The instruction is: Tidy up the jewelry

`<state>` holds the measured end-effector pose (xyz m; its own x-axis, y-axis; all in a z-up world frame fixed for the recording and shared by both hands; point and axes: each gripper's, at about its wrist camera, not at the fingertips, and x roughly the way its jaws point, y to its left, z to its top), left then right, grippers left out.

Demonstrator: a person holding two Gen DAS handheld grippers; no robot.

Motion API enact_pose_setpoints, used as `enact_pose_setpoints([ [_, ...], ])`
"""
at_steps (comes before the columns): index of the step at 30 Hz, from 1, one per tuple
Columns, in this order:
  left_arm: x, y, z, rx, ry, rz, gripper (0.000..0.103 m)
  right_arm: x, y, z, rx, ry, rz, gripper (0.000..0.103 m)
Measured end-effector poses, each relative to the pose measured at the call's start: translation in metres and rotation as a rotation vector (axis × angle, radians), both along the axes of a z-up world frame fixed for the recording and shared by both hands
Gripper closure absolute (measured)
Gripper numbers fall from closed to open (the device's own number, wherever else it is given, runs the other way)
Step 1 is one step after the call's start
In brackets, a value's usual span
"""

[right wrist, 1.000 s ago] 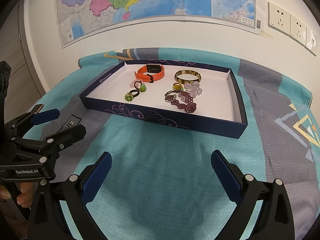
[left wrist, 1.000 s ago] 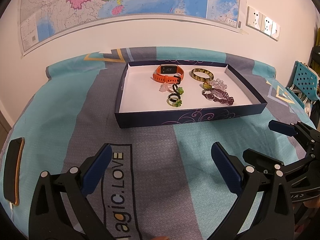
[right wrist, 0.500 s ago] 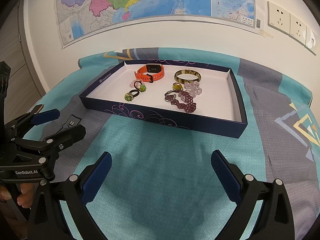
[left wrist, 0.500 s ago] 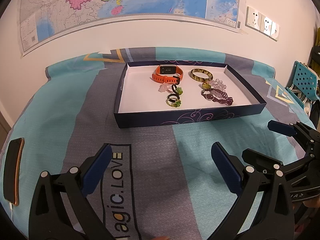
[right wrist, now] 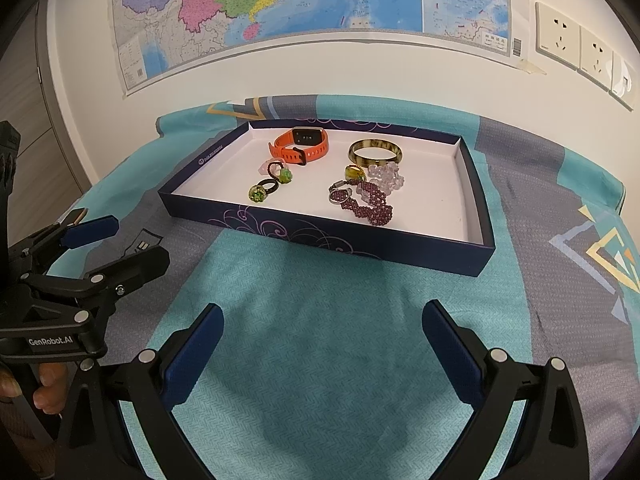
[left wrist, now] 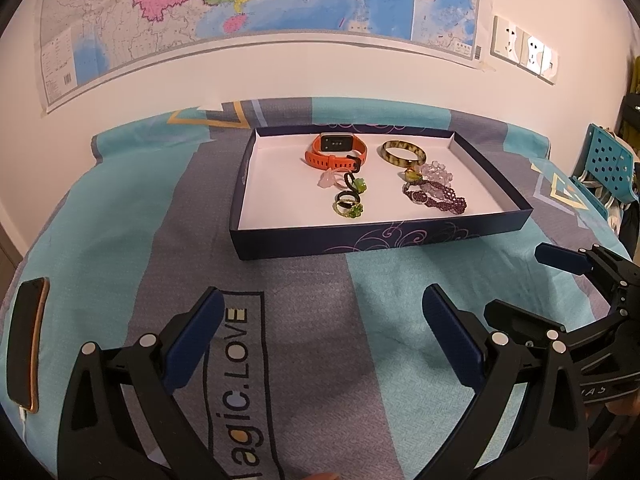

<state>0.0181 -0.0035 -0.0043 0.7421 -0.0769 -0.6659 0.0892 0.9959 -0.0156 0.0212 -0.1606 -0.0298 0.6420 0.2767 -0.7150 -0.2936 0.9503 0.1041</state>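
The jewelry lies in a shallow dark-blue box (left wrist: 376, 236) with a white floor, ahead of both my tools and well clear of their tips. At the far side of the box sits an orange watch (left wrist: 335, 151), and to the right of it a mottled yellow-brown bangle (left wrist: 403, 153). Nearer to me than the watch are a pale pink piece (left wrist: 328, 179) and two dark rings with green stones (left wrist: 352, 200), close together. Nearer than the bangle, a small amber ring (left wrist: 412, 175) sits just beside a clear beaded bracelet (left wrist: 438, 172), and a purple beaded bracelet (left wrist: 440, 200) lies in front of them, toward the near wall.

My left tool (left wrist: 320, 336) hovers over the bed (left wrist: 120, 208), its blue pads wide apart and holding nothing; printed lettering on the cover shows between them. My right tool (right wrist: 320, 340) hangs the same way, pads spread and empty, over a teal stripe of the cover. Each tool shows at the edge of the other's view.

Far off to the left of my left tool a dark phone (left wrist: 26, 340) lies on the bed. Beyond the box, a map (right wrist: 312, 8) hangs on the wall, with wall sockets (right wrist: 580, 44) to its right.
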Motion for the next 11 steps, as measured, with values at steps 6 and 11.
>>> enact_pose_setpoints([
  [6, 0.001, 0.002, 0.001, -0.020, 0.013, -0.016, 0.005, 0.003, -0.013, 0.000, -0.027, 0.024, 0.015, 0.007],
  [11, 0.011, 0.026, -0.002, -0.034, 0.040, 0.035, 0.005, 0.024, -0.077, -0.004, -0.147, 0.060, -0.087, 0.007],
])
